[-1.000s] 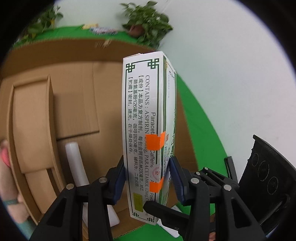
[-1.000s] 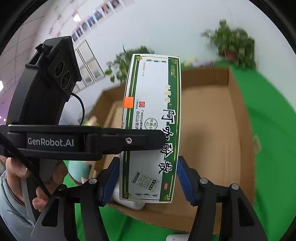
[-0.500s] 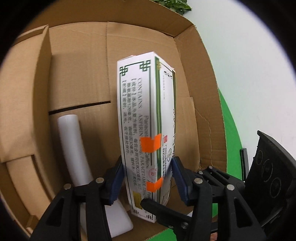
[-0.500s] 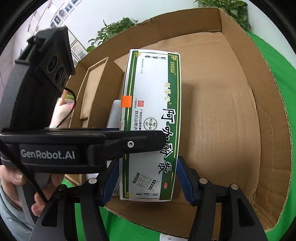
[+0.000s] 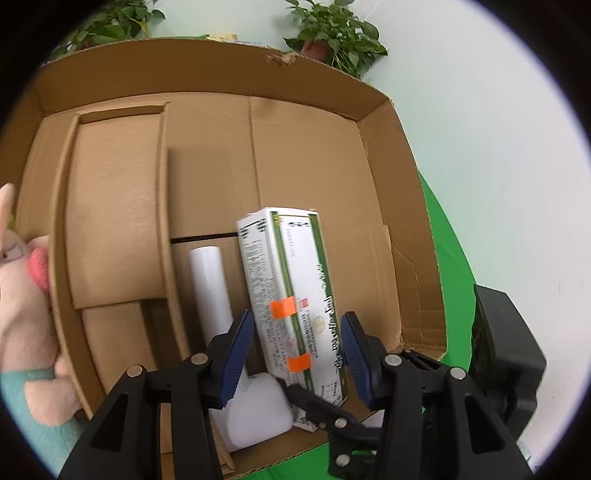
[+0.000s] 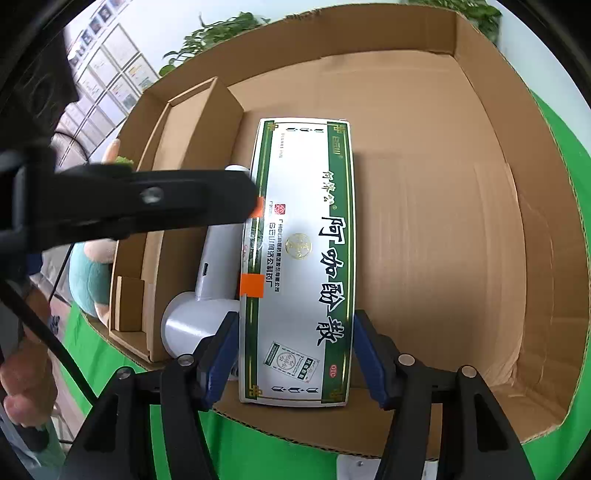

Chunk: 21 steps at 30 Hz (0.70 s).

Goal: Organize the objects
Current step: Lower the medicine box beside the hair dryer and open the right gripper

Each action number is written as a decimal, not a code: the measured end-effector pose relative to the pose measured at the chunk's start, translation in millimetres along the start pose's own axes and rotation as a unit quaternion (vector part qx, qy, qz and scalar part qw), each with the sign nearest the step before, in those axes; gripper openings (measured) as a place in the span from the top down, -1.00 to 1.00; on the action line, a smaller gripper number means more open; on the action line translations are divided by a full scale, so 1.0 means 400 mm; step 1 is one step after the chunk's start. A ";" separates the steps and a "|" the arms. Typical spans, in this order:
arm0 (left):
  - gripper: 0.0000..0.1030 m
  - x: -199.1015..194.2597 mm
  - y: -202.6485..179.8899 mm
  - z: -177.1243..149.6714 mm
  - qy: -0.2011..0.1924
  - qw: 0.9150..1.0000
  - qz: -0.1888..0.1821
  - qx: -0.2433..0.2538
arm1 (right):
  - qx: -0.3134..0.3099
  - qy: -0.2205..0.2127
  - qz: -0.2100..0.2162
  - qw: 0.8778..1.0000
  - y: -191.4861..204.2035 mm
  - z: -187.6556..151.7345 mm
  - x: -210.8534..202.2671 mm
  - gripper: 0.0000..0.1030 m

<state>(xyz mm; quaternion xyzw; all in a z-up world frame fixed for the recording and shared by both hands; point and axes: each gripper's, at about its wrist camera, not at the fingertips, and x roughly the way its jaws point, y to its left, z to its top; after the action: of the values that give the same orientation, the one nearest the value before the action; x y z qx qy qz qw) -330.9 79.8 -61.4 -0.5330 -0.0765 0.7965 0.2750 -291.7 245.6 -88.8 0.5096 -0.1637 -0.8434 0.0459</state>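
Note:
A white and green medicine box (image 5: 295, 295) with orange tape tabs lies inside the big cardboard box (image 5: 402, 229), beside a white handheld device (image 5: 212, 288). My left gripper (image 5: 297, 360) is open, its blue pads clear of the medicine box on both sides. In the right wrist view my right gripper (image 6: 295, 354) is shut on the medicine box (image 6: 306, 258), its pads pressed to both long edges near the near end. The white device (image 6: 210, 280) lies left of it, and the cardboard box's (image 6: 480, 221) floor spreads to the right.
A cardboard insert (image 5: 114, 206) fills the box's left side. A plush toy (image 5: 26, 314) leans against the box's outer left wall. A green cloth (image 5: 454, 280) covers the table. Potted plants (image 5: 332, 33) stand behind. The left gripper's finger (image 6: 147, 206) crosses the right wrist view.
The medicine box has come down from upright in the air to the cardboard box's floor beside the white device. My left gripper has let go of it and opened.

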 end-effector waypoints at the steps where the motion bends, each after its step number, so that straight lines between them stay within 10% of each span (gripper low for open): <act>1: 0.08 -0.005 0.003 -0.005 -0.003 1.000 -0.001 0.000 | 0.006 0.001 0.002 1.000 -0.002 0.003 0.000 -0.17; 21: 0.08 -0.086 0.050 -0.033 -0.098 0.995 0.019 0.000 | 0.034 -0.002 0.006 0.999 -0.042 -0.046 -0.016 -0.18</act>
<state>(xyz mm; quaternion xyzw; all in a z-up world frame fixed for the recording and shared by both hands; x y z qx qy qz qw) -316.5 43.0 -47.5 -0.4539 -0.0931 0.8500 0.2505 -271.0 258.8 -96.9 0.5079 -0.1953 -0.8383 0.0332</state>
